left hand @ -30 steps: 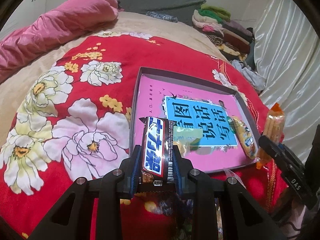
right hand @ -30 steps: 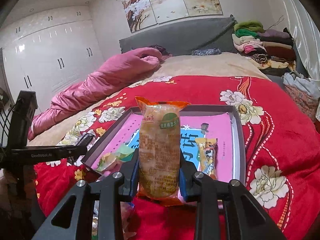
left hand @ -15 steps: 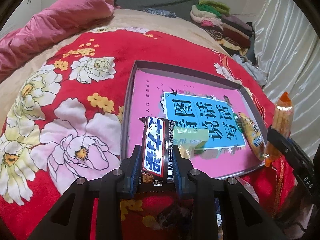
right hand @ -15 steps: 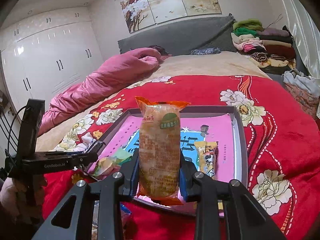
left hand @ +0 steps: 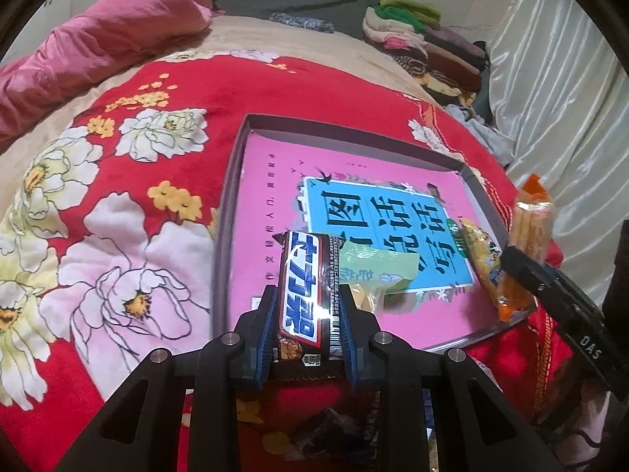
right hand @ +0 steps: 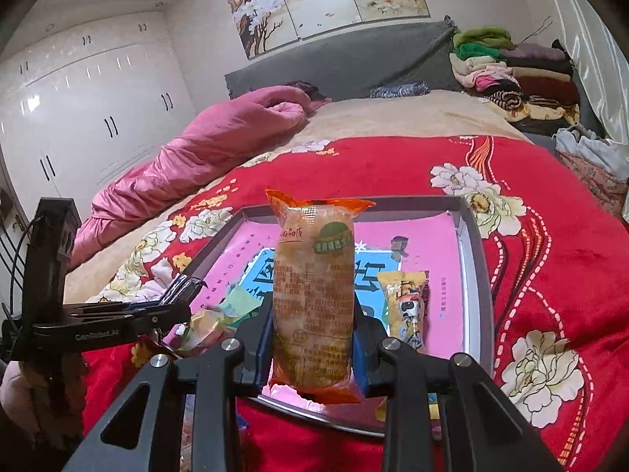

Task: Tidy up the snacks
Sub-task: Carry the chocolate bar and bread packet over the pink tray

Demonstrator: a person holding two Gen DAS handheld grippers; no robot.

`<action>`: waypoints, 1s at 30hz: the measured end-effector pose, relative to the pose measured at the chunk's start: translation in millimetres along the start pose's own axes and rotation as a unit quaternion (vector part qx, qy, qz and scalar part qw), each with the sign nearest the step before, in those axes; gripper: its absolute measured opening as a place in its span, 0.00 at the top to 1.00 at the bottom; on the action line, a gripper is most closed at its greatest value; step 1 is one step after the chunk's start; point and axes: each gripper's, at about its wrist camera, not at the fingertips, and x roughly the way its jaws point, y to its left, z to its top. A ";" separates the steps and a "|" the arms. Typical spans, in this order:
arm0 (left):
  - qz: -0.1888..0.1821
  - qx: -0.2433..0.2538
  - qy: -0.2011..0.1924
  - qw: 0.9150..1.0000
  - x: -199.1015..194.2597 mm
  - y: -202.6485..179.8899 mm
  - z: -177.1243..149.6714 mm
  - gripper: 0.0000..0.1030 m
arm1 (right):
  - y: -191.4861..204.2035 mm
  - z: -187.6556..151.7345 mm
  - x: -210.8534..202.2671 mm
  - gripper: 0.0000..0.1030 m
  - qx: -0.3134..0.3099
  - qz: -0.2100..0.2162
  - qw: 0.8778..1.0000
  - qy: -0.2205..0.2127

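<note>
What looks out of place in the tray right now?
Only the green-wrapped snack stands out: it lies crumpled and askew near the tray's front edge, while the yellow snack lies straight along the right side. No spills or damage show.

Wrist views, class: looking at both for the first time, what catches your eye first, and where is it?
The snacks held up front stand out: a chocolate bar pinched in the left claw, and an orange-ended pastry packet upright in the right claw. Behind them a shallow tray with a pink and blue lining lies on a red flowered blanket, holding a yellow snack packet at its right.
</note>
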 end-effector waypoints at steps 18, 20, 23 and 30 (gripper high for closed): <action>-0.016 -0.006 0.009 1.000 2.1 -2.2 -1.5 0.71 | 1.0 -13.2 25.3 0.68 -0.002 0.002 0.998 0.058; -0.015 -0.008 0.008 1.000 2.5 -0.3 -0.8 0.71 | 2.0 -14.0 25.7 0.68 -0.005 0.002 0.998 0.060; -0.013 -0.006 0.007 1.000 3.4 1.5 0.0 0.71 | 3.1 -14.8 25.7 0.68 -0.006 0.004 0.998 0.062; -0.014 -0.003 -0.001 1.000 6.5 1.4 3.7 0.71 | 2.5 -15.7 26.0 0.68 -0.004 0.007 0.998 0.064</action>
